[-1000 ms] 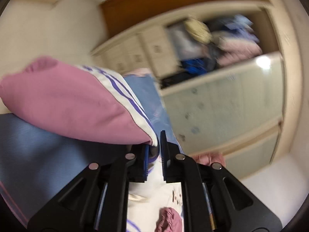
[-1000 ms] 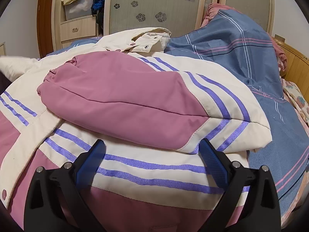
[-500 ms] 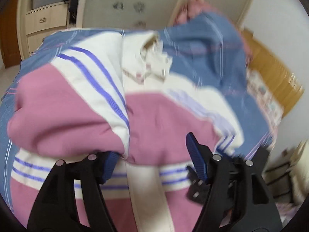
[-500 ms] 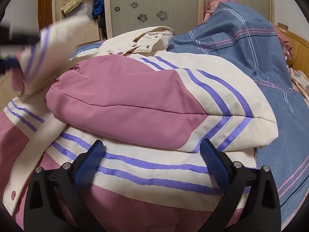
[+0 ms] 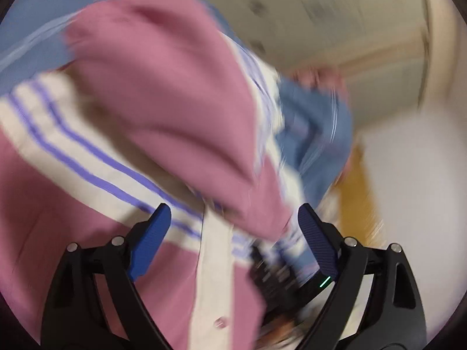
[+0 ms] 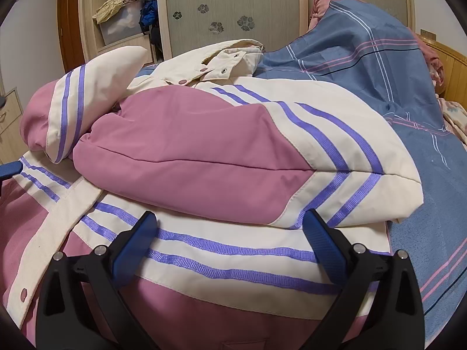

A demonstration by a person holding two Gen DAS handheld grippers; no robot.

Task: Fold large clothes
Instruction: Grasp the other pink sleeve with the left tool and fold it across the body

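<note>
A pink and cream jacket [image 6: 204, 157] with purple stripes lies on the bed, both sleeves folded across its front. The left sleeve [image 6: 70, 110] rests over the right sleeve's cuff end. The cream collar [image 6: 221, 61] lies at the far side. My right gripper [image 6: 230, 233] is open and empty just above the jacket's striped front panel. My left gripper [image 5: 233, 227] is open and empty over the jacket [image 5: 163, 93] near its cream button placket [image 5: 216, 277]; this view is blurred. A black object, probably the right gripper [image 5: 277, 271], shows below it.
A blue striped bedsheet [image 6: 379, 73] covers the bed under and behind the jacket. A wardrobe with frosted sliding doors [image 6: 233, 8] and open shelves of clothes [image 6: 131, 14] stands behind. A wooden headboard [image 6: 449, 70] is at the right.
My left gripper, shut on the left sleeve one second ago, carried it across the jacket, opened and let it go. It now swings away. The right gripper stayed open and nearly still.
</note>
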